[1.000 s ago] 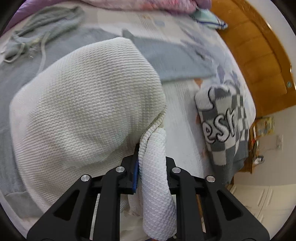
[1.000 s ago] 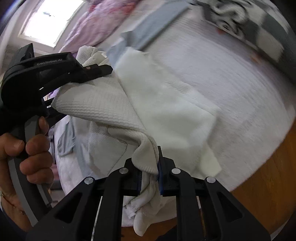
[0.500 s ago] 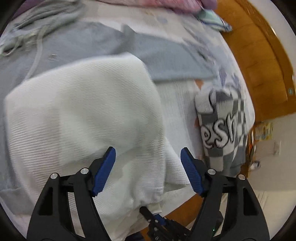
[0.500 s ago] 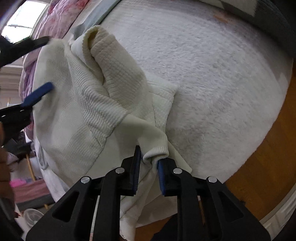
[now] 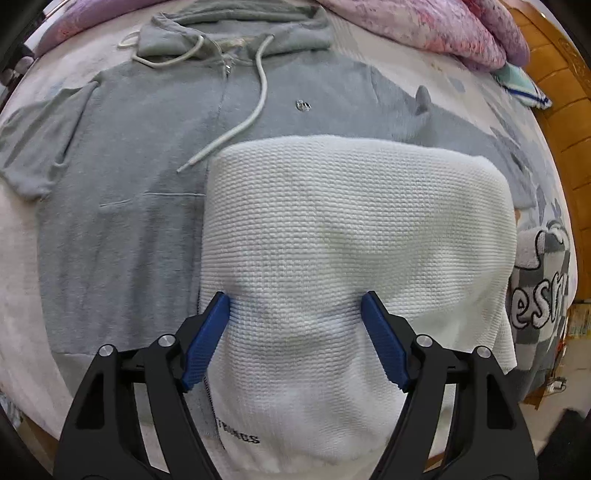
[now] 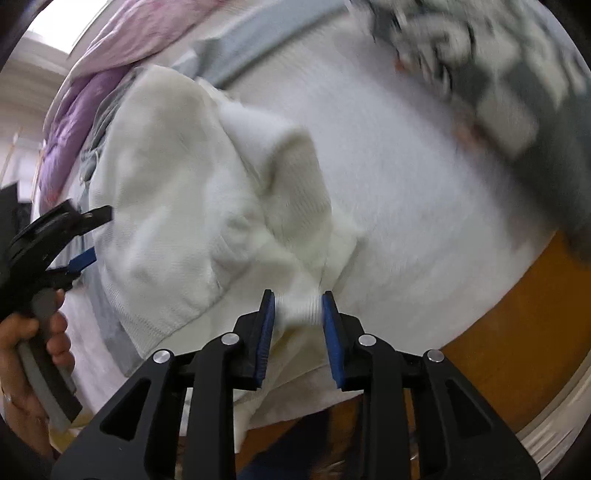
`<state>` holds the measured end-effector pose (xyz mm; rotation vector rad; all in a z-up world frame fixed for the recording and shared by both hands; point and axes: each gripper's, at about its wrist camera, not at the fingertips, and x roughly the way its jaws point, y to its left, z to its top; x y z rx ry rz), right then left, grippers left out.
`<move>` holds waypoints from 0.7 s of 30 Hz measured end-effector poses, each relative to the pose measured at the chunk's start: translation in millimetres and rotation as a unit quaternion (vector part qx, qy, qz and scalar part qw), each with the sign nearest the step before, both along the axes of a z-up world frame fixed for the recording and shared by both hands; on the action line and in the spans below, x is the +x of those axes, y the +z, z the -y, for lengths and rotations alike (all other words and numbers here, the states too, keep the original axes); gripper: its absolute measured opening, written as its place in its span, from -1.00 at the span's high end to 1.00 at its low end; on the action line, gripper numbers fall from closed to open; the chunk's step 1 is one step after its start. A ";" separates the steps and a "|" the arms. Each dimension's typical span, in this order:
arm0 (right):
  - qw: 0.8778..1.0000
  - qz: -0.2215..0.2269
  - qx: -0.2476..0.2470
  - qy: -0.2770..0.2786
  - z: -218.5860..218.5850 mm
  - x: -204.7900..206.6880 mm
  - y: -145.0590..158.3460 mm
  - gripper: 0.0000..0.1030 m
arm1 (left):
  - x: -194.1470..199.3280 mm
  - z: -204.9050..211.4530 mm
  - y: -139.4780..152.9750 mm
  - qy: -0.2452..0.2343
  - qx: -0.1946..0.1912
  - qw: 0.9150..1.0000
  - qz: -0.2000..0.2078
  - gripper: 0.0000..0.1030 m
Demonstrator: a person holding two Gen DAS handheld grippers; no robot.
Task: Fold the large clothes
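A white knit sweater (image 5: 351, 236) lies folded into a rough rectangle on the bed, partly on top of a grey zip hoodie (image 5: 147, 155). My left gripper (image 5: 295, 314) is wide open just above the sweater's near part, holding nothing. In the right wrist view the sweater (image 6: 192, 192) is bunched, with a ribbed cuff between the blue pads. My right gripper (image 6: 297, 306) is open, its jaws parted around that cuff and not clamping it. The left gripper (image 6: 79, 236) shows at the left edge, held by a hand.
A checkered grey-and-white folded garment (image 5: 543, 288) lies at the bed's right edge. Pink and purple bedding (image 5: 424, 26) is piled at the far side. A wooden bed frame (image 5: 565, 92) runs along the right, and its wooden edge (image 6: 498, 325) lies below the white blanket.
My left gripper let go of the sweater and opened wide. My right gripper has just opened off the cuff. The sweater dropped flat onto the hoodie.
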<state>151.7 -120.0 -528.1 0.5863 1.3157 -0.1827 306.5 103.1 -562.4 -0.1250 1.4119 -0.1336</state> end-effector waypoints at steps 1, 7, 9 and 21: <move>1.000 0.012 -0.020 0.002 2.4 5.8 13.3 0.48 | 1.0 1.8 -0.8 -0.002 0.001 1.000 -0.002 -0.43; 0.994 0.096 -0.027 0.052 -5.4 72.1 49.4 0.44 | 0.5 3.4 -4.6 -0.010 -0.001 1.000 -0.006 -0.43; 0.991 0.109 -0.031 0.071 -14.4 101.0 47.1 0.44 | 1.3 1.4 -4.7 -0.010 -0.007 1.000 -0.008 -0.43; 0.983 0.043 0.011 0.176 -33.6 215.1 -56.5 1.00 | -0.6 -8.8 -0.3 -0.009 -0.044 0.999 0.000 -0.45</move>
